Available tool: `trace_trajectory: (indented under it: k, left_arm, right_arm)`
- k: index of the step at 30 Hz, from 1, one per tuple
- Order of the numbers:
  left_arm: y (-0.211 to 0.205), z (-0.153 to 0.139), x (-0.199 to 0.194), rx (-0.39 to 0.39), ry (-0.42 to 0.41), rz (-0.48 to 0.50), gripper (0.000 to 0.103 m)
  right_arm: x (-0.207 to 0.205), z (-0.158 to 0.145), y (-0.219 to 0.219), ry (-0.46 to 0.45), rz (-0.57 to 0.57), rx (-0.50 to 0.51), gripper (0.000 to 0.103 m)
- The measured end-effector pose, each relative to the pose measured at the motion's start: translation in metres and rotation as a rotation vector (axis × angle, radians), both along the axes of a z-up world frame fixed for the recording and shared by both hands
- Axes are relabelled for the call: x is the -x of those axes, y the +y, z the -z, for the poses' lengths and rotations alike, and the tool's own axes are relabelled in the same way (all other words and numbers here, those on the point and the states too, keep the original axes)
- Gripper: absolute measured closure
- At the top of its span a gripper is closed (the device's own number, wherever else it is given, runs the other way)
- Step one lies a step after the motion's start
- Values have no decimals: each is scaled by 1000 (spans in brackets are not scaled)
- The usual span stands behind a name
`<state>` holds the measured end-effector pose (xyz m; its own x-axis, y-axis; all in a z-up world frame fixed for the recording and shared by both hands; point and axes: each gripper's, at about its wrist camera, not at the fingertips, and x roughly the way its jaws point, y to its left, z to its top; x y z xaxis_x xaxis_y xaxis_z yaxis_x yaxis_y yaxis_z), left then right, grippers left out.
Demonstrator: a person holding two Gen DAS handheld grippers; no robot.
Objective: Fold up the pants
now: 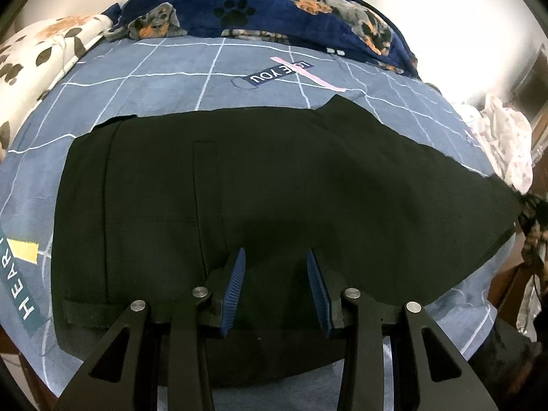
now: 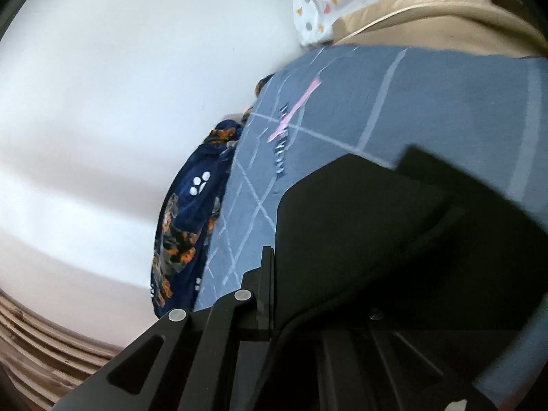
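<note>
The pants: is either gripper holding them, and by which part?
The right gripper, shut, seems to hold the pants near the leg end; the fabric hides the exact spot. The left gripper is open, holding nothing.

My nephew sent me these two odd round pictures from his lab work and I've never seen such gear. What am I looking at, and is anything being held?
A person holds a two-finger gripper in each hand; a wide-angle camera on each looks along its fingers.

The left one shows the left gripper, jaws apart, its blue ribbed pads over black pants spread on a grey-blue checked bedsheet. It grips nothing. Behind lies a navy dog-print blanket.

The tilted, blurred picture is from the right gripper, shut on black pants cloth that drapes over and hides one finger. The same sheet and blanket show beyond it.
</note>
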<state>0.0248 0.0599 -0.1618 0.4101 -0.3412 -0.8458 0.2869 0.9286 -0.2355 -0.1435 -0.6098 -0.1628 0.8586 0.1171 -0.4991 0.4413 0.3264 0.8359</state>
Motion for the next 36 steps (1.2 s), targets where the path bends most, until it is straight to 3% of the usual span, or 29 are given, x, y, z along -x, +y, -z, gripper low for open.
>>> trace_trajectory:
  k: [6, 9, 12, 16, 24, 27, 32, 36]
  left_arm:
    - [-3, 1, 2, -26, -19, 26, 64]
    - [-2, 1, 1, -23, -19, 25, 64]
    - [-3, 0, 0, -24, -20, 22, 64]
    - [-3, 0, 1, -21, -21, 20, 64]
    - [-2, 0, 0, -8, -14, 10, 64]
    - [-1, 1, 0, -4, -13, 6, 64]
    - [1, 1, 0, 2, -14, 0, 64]
    - [3, 1, 0, 20, -14, -13, 64]
  right_arm:
    - [28, 40, -8, 80, 25, -85, 99]
    - [45, 62, -14, 15, 64, -200, 103]
    - [48, 65, -17, -6, 62, -223, 103]
    - [64, 71, -25, -68, 89, -331, 88]
    - [97, 74, -30, -145, 128, -375, 86]
    - [110, 70, -34, -132, 155, -319, 94]
    - [107, 55, -36, -74, 122, -211, 94]
    - [120, 60, -41, -146, 163, -275, 86]
